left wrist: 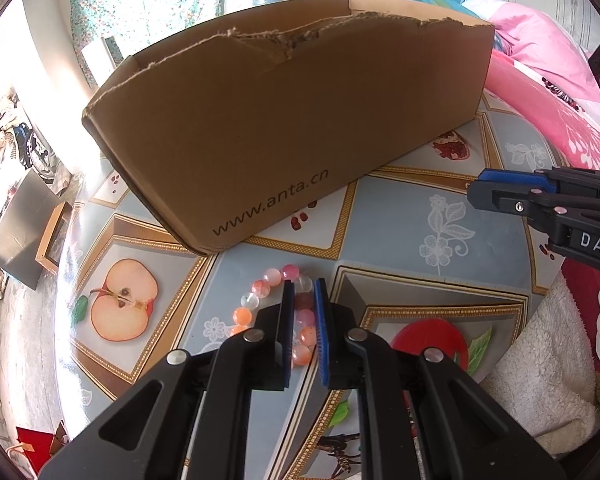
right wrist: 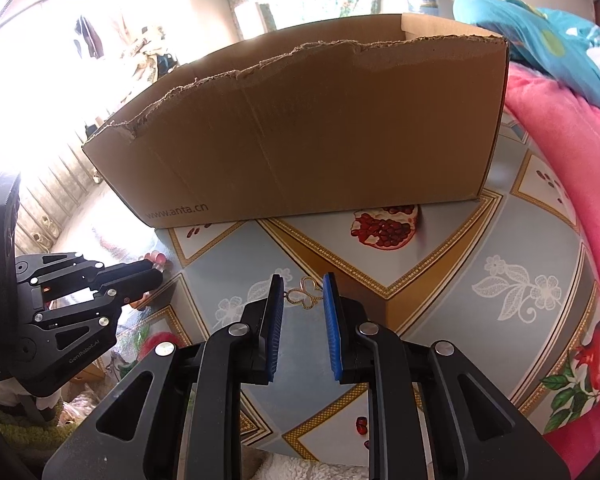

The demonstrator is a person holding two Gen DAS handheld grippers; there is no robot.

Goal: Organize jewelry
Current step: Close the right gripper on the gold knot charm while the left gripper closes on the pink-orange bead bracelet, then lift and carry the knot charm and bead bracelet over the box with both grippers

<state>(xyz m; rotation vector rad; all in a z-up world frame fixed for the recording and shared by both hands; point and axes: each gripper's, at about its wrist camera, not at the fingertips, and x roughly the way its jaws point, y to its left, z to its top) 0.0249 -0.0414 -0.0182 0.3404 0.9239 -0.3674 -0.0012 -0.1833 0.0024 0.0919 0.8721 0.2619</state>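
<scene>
A bracelet of pink, orange and clear beads (left wrist: 265,290) lies on the patterned table in front of a brown cardboard box (left wrist: 284,128). My left gripper (left wrist: 303,286) sits low over it, its jaws a narrow gap apart with one side of the bead ring between them. A small gold openwork pendant (right wrist: 305,293) lies on the table before the box (right wrist: 308,128). My right gripper (right wrist: 300,280) is open with the pendant between its fingertips. The right gripper shows in the left wrist view (left wrist: 480,190); the left gripper shows in the right wrist view (right wrist: 156,276).
The table cover (left wrist: 400,208) has fruit prints and gold borders. The box has a torn top edge and stands at the back of the table. Pink bedding (right wrist: 572,184) lies to the right. A white fluffy cloth (left wrist: 548,376) lies at the table's near right edge.
</scene>
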